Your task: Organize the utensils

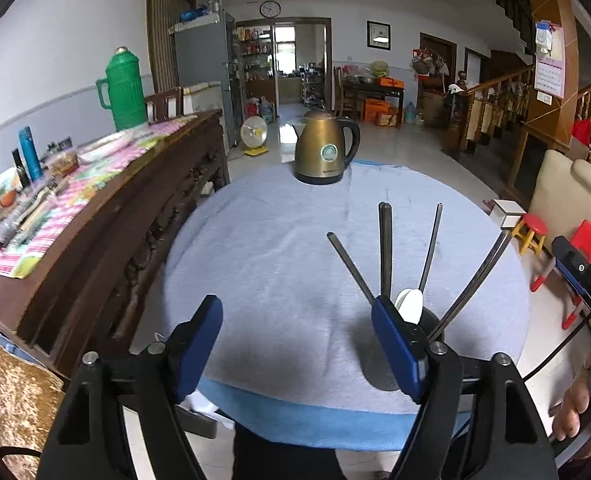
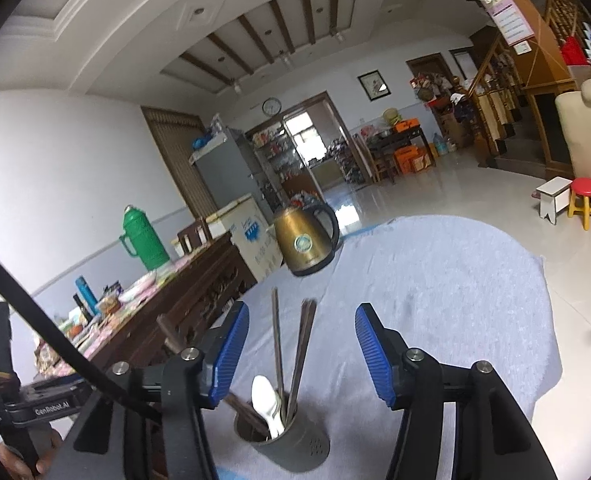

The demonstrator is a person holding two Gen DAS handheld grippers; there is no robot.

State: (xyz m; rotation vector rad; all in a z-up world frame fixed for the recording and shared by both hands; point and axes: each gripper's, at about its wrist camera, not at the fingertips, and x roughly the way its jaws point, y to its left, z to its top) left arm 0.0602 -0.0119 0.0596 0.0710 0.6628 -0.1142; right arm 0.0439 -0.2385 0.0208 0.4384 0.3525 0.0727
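I keep both the left fingers (image 1: 295,344) and right fingers (image 2: 301,354) wide and empty, since the chopsticks (image 2: 295,356) and spoon (image 2: 266,404) already stand in the holder (image 2: 291,446) just ahead of the right fingers.

Chopsticks (image 1: 385,248) beside open left gripper (image 1: 295,344)

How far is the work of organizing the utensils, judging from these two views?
It looks almost done: the chopsticks and white spoon stand in the dark holder on the grey cloth. Nothing is in hand: the left gripper and right gripper are both open and empty. No loose utensils show on the cloth.
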